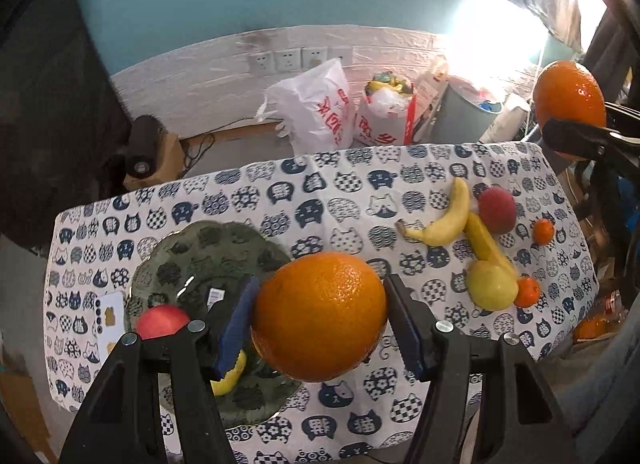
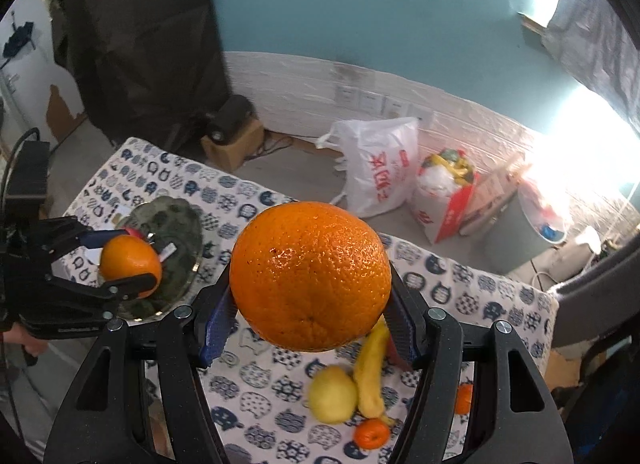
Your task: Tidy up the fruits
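Nearest the left wrist camera is a large orange (image 1: 320, 316), clamped between the blue pads of the left gripper (image 1: 320, 320), whose fingers stand about half spread and press on the fruit from both sides. In the right wrist view a second large orange (image 2: 312, 276) fills the foreground, pinched the same way by the right gripper (image 2: 310, 304), also roughly half spread and closed on the fruit. Both oranges hang in the air above the table (image 1: 320, 192), which is covered by a cat-print cloth. The relation that matters now is each orange to the green glass plate (image 1: 168, 248) near the table's left end: the left gripper's orange hangs just beside the plate's right rim, so that hand is far the nearer, while the right gripper's orange is over the table's right end, well apart from the plate, and appears in the left view up at the far right corner (image 1: 570, 100). The plate already holds a red apple (image 1: 162, 322) and something yellow (image 1: 230, 378), partly hidden behind the left finger, perhaps a lemon. Loose fruit lies toward the right edge: a banana (image 1: 440, 220), a second banana (image 1: 486, 244), a red fruit (image 1: 496, 210), a yellow-green fruit (image 1: 490, 284) and two small tangerines (image 1: 528, 291) (image 1: 543, 231). Judging from this, the left orange probably goes in first.
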`<act>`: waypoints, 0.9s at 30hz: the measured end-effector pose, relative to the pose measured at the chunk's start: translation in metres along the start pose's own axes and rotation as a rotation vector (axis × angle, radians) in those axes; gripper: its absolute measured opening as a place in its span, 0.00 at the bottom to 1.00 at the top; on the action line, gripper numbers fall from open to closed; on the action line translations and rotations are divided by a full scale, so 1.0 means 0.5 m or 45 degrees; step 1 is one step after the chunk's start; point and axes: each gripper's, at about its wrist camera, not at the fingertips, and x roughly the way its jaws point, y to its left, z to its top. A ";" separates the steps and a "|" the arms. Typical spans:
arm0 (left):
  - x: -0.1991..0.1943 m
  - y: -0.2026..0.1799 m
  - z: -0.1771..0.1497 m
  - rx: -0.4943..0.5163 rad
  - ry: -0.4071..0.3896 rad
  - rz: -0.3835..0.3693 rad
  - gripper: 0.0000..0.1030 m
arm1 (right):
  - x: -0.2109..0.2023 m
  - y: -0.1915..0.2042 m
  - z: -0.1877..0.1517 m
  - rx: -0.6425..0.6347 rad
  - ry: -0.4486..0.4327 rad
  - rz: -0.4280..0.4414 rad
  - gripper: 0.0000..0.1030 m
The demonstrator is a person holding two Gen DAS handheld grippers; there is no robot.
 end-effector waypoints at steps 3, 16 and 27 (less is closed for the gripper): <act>0.011 0.029 -0.008 -0.034 0.013 0.013 0.64 | 0.021 0.027 0.010 -0.023 0.020 0.028 0.64; 0.112 0.156 -0.047 -0.193 0.123 0.052 0.64 | 0.135 0.141 0.037 -0.121 0.136 0.092 0.64; 0.182 0.183 -0.061 -0.238 0.199 0.045 0.64 | 0.202 0.185 0.024 -0.174 0.222 0.079 0.64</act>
